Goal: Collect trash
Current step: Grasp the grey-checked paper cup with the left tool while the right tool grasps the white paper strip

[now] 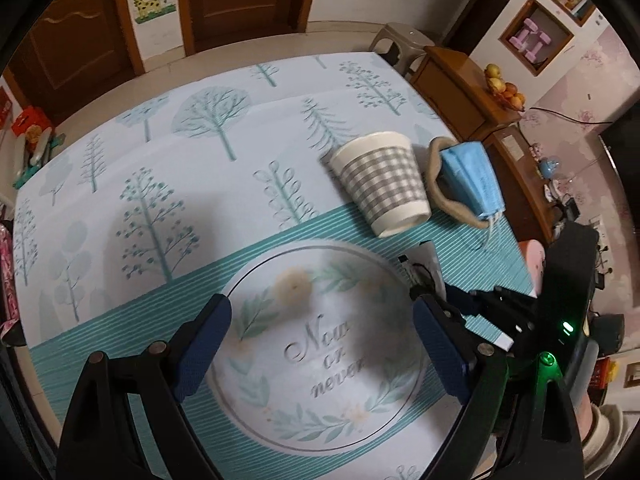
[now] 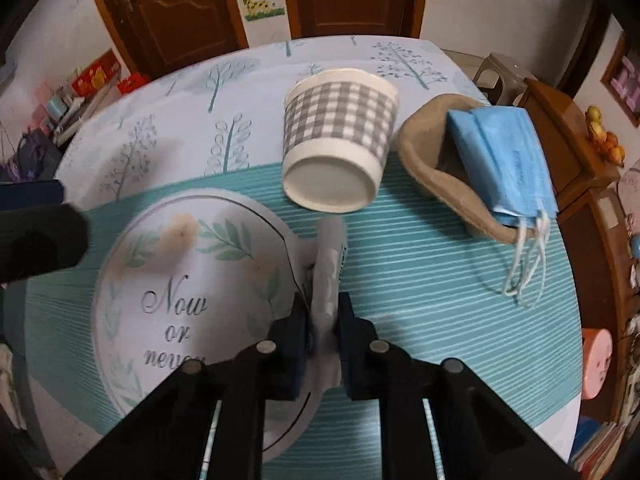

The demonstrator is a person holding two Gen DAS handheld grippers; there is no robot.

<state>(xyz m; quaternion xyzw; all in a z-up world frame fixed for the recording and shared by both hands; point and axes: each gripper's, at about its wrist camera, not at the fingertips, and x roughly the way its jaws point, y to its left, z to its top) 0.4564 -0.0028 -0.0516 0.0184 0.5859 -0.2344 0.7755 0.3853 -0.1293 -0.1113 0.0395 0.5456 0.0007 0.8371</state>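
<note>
A grey-checked paper cup point(image 1: 380, 184) point(image 2: 340, 136) lies on its side on the tablecloth. To its right a folded blue face mask point(image 1: 472, 178) point(image 2: 504, 160) rests on a tan peel-like scrap point(image 1: 436, 184) point(image 2: 432, 172). My right gripper point(image 2: 323, 312) is shut on a white crumpled wrapper point(image 2: 328, 264), held just in front of the cup. The wrapper also shows in the left wrist view point(image 1: 426, 264). My left gripper point(image 1: 322, 336) is open and empty above the round "Now or never" print point(image 1: 328, 360).
The table point(image 1: 160, 160) has a tree-pattern cloth with a teal striped band. A wooden sideboard point(image 1: 472, 92) with fruit stands right of the table, a plastic stool point(image 1: 400, 40) beyond it. Wooden doors are behind. Clutter lies at the far left.
</note>
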